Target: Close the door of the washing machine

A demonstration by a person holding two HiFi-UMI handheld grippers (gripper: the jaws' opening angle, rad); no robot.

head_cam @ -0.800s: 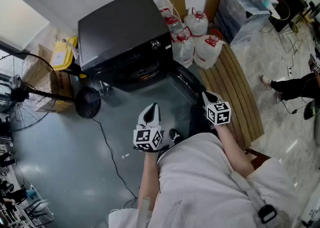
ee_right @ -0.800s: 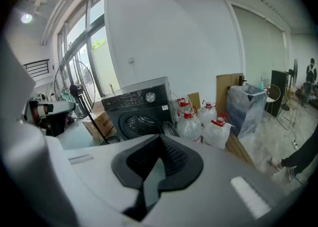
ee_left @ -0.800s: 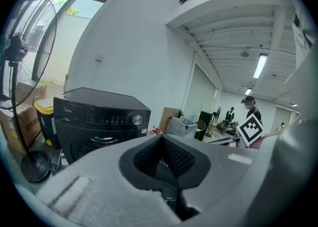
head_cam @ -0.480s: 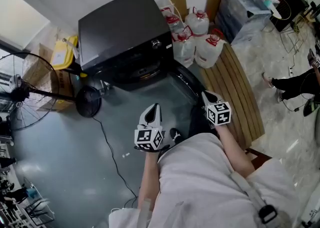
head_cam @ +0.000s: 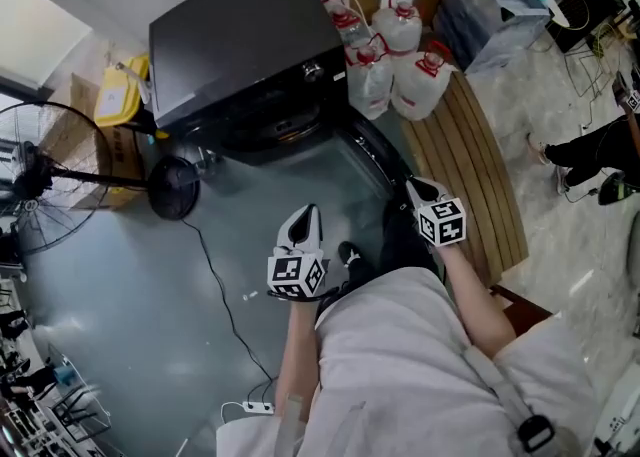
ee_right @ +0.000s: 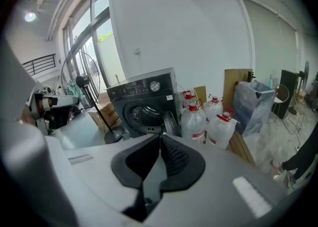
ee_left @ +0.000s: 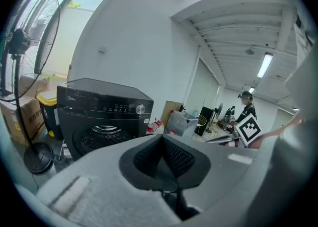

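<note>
The black front-loading washing machine [head_cam: 240, 45] stands on the grey floor at the top of the head view. Its round door [head_cam: 372, 157] hangs open, swung out to the right, and the drum opening [ee_left: 103, 134] shows in the left gripper view. My left gripper [head_cam: 304, 215] hovers over the floor in front of the machine, shut and empty. My right gripper [head_cam: 413, 186] is just short of the open door's outer edge, also shut with nothing in it. The right gripper view shows the machine [ee_right: 144, 99] and its door [ee_right: 171, 121] ahead of the shut jaws.
Several large water jugs [head_cam: 400, 65] stand right of the machine, with a slatted wooden board [head_cam: 470, 175] beside the door. A standing fan [head_cam: 40, 185] with its round base [head_cam: 173, 188] is at the left. A cable [head_cam: 215, 285] crosses the floor. A person's leg [head_cam: 595, 155] is at far right.
The head view has shifted a little, so the machine sits slightly higher and further left. Both grippers keep about the same places and stay shut.
</note>
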